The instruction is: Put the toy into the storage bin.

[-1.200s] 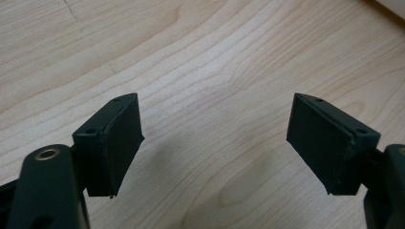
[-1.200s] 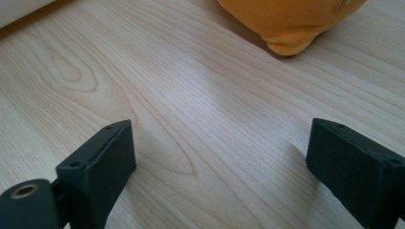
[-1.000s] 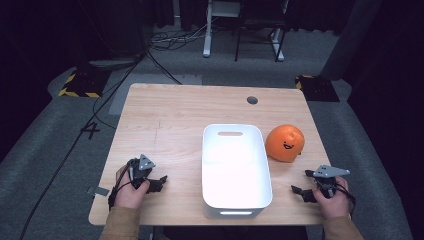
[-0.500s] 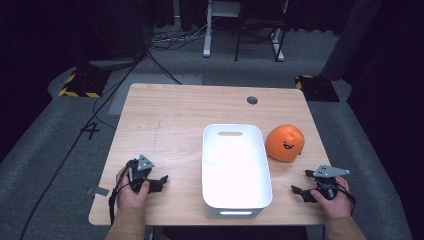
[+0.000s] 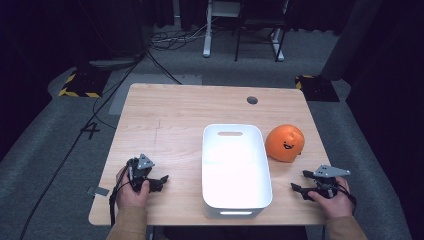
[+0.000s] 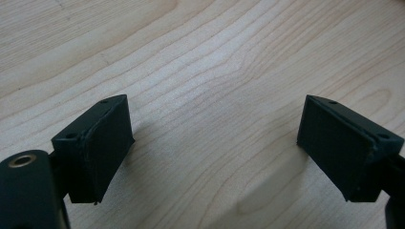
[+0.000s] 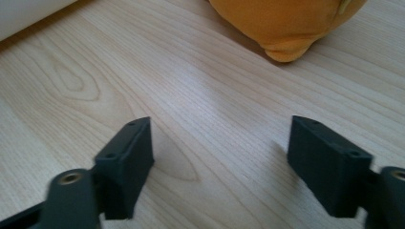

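A white plastic bin (image 5: pixel 235 170) stands empty on the middle of the wooden table (image 5: pixel 170 115). To its right lies an orange plush toy (image 5: pixel 285 142) with a smiling face. My left gripper (image 5: pixel 161 182) rests near the front left edge, pointing toward the bin. Its jaws (image 6: pixel 215 152) are open over bare wood and have just been opening, with nothing between them. My right gripper (image 5: pixel 298 182) rests at the front right, below the plush. Its jaws (image 7: pixel 219 162) are open and have just been closing, with bare wood between them. The plush (image 7: pixel 286 24) lies a short way ahead of them.
A corner of the bin (image 7: pixel 28 14) shows at the far left of the right gripper view. A round cable hole (image 5: pixel 252 100) sits near the table's back edge. Cables and desk legs lie on the dark floor behind.
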{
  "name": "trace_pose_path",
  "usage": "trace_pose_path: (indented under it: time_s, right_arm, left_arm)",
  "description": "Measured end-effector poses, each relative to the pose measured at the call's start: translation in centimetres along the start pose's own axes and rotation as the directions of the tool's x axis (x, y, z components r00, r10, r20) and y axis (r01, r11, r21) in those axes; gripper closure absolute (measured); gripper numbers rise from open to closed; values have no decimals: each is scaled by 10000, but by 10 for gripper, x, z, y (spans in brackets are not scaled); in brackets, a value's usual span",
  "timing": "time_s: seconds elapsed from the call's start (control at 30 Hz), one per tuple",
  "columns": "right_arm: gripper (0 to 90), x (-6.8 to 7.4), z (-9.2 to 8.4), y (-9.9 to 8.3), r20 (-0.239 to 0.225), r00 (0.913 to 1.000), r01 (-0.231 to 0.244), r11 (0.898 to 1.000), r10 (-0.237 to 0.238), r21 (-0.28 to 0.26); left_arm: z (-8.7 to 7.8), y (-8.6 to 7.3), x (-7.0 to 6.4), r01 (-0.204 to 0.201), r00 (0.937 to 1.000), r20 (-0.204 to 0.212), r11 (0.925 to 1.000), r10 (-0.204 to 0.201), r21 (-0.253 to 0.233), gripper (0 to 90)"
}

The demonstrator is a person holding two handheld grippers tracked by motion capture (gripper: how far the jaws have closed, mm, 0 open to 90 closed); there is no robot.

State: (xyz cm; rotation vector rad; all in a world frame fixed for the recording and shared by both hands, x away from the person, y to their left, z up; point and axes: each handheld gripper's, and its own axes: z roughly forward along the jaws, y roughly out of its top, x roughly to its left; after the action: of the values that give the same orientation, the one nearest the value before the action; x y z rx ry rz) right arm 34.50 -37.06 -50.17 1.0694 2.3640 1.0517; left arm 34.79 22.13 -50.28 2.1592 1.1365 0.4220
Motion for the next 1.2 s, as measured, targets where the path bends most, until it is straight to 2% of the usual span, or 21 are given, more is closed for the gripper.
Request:
trace_pose_path:
  time_s: [0.03,0.1,0.17,0.2,0.23,0.27,0.3,0.33,0.4,0.43,0.47,0.5,0.73,0.77,0.83,0.9,0.97,1.03,1.2]
  right_arm:
    - [287,-1,-1,1,-24,10000,90,9999,-89,118]
    - [303,-1,-6,5,17,9999,-133,9998,133,122]
    - [313,-2,-8,5,-61,9999,-149,9998,149,138]
    - [341,-3,-11,7,-188,9990,-403,9987,409,314]
    - [375,-4,-14,8,-216,9991,-343,9980,355,526]
    - [419,-5,-17,9,-207,9983,-519,9954,537,809]
    - [443,-4,-22,12,3,9981,-619,9943,621,872]
    - [443,-4,-22,12,3,9981,-619,9943,621,872]
    - [454,-4,-29,17,24,9990,-451,9966,451,685]
    - [467,-2,-36,24,79,9997,-218,9987,214,468]
    - [467,-2,-36,24,79,9997,-218,9987,214,468]
    - [478,-3,-43,30,2,10000,17,9995,-17,331]
    - [510,-9,-55,46,-173,9990,409,9985,-415,-364]
    - [521,-10,-57,50,-179,9989,427,9965,-441,-724]
    - [523,-10,-58,52,-193,9988,435,9957,-452,-815]
    - [528,-11,-61,59,-300,9987,368,9914,-408,-1253]
    - [529,-11,-62,61,-324,9985,397,9902,-444,-1335]
    - [528,-12,-63,71,-412,9970,573,9835,-652,-1717]
    - [521,-16,-62,84,-432,9965,613,9763,-718,-2078]
  left_arm:
    - [0,0,0,3,10000,-2,10000,-3,0,122]
    - [0,0,1,-29,9999,114,10000,29,65,122]
    - [0,0,1,-118,9999,47,9999,118,11,121]
    - [0,1,2,-117,9999,40,9999,117,30,118]
    - [1,1,2,-134,9999,55,9999,134,35,113]
    - [1,1,3,-133,9998,113,9999,132,83,105]
    - [1,1,3,-91,9998,183,9999,89,67,98]
    - [1,1,3,-91,9998,183,9999,89,67,98]
    - [1,1,3,-122,9998,182,9999,120,86,98]
    - [1,1,3,-142,9998,125,9999,141,82,98]
    - [1,1,3,-142,9998,125,9999,141,82,98]
    - [1,1,3,-145,9998,133,9999,143,84,98]
    - [1,1,3,-146,9998,127,9999,145,80,98]
    - [1,1,3,-143,9998,121,9999,142,80,98]
    - [1,1,3,-143,9998,120,9999,143,81,98]
    - [1,1,3,-141,9998,119,9999,141,78,98]
    - [1,1,2,-141,9998,119,9999,140,78,98]
    - [1,1,2,-141,9998,116,9999,140,78,98]
    - [1,1,2,-142,9998,117,9999,141,80,97]
